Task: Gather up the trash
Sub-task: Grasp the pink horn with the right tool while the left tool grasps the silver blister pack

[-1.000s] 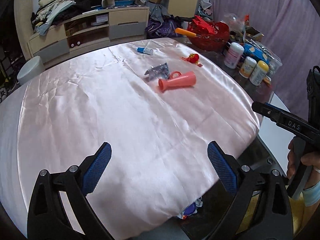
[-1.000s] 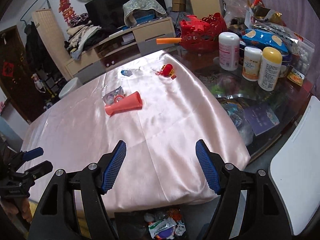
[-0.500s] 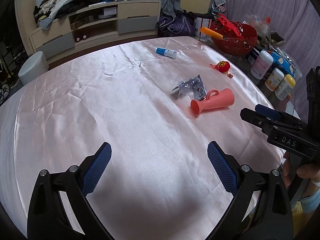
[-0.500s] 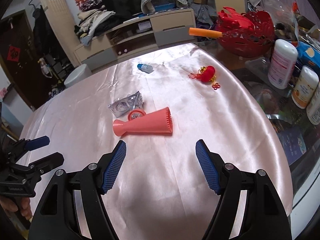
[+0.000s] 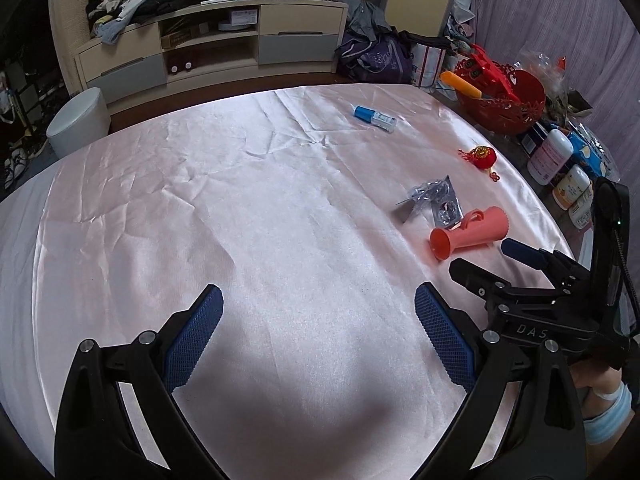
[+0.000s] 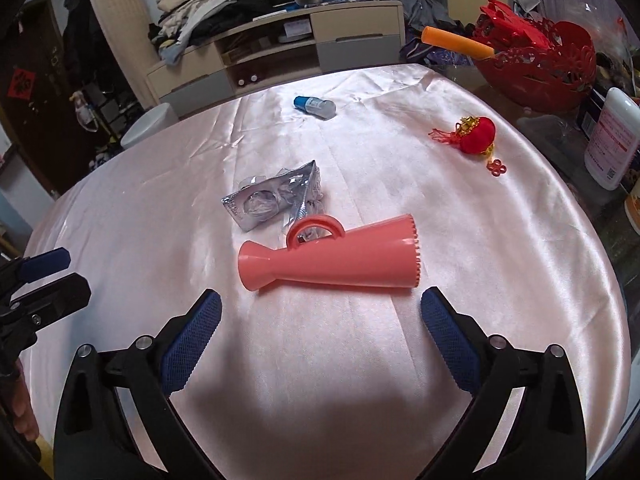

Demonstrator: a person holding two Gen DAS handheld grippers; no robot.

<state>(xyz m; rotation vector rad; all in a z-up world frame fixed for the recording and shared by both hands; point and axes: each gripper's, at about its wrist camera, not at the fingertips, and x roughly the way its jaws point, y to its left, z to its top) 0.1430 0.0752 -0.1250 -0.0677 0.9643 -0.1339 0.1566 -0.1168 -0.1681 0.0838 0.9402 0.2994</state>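
Satin (image 6: 360, 380) in pale pink covers the round table, creased and shiny, and lies bare directly under both tongs. The right tongs (image 6: 320, 324) hang over it with jaws opening wide and nothing between them. Just ahead of their tips lies a pink plastic cone (image 6: 332, 258) on its side, narrow flared end to the left, a ring handle on top. Touching the far side of that handle is a crumpled silver wrapper (image 6: 272, 200). Farther ahead lies a small blue-capped bottle (image 6: 314, 106), and ahead to the right a red ornament (image 6: 476, 140) with gold trim.

The left tongs (image 5: 318, 338) are spread too, empty, over plain cloth; the cone (image 5: 468, 234) and wrapper (image 5: 434, 202) sit ahead to their right, close to the right tongs (image 5: 486, 260), which reach in from that side, held by a hand (image 5: 600, 384).

Beyond the cloth's right edge, dark glass tabletop (image 6: 560, 128) holds a red basket (image 6: 540, 64) with an orange stick (image 6: 456, 46) and white bottles (image 6: 612, 136). Past the table stands a low cream cabinet (image 6: 280, 52) piled with clothes (image 6: 192, 12), a white stool (image 5: 78, 120) to its left, and a purple curtain (image 5: 540, 12) on the right.
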